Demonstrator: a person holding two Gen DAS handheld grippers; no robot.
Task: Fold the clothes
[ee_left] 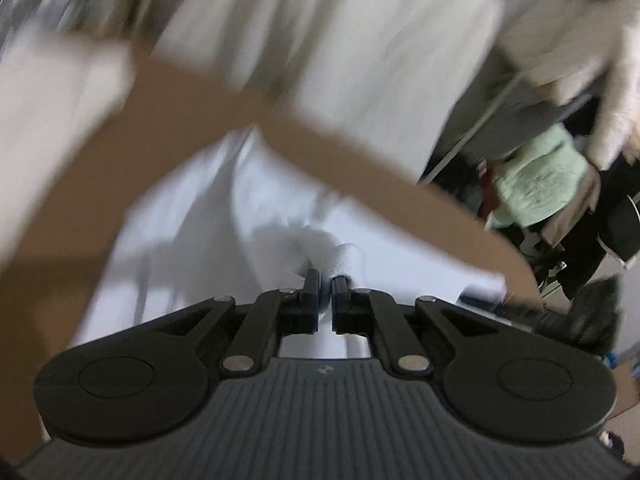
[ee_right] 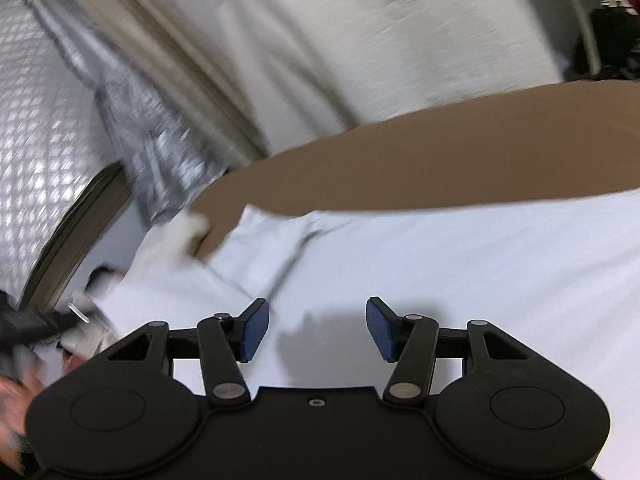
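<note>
The left tongs (ee_left: pixel 326 280) are pinched on a bunched bit of the white garment (ee_left: pixel 224 216), which lies spread over the brown surface (ee_left: pixel 360 168). The right tongs (ee_right: pixel 318 328) hang spread wide just above the same cloth (ee_right: pixel 460 264), holding nothing. The small pinch could slip under a hard pull, or drag the whole garment across the surface and crumple it. The cloth looks thin, soft and smooth, with shallow creases; the surface is flat, matte and plain. Beyond the surface stands a quilted silver sheet (ee_right: pixel 44 128).
</note>
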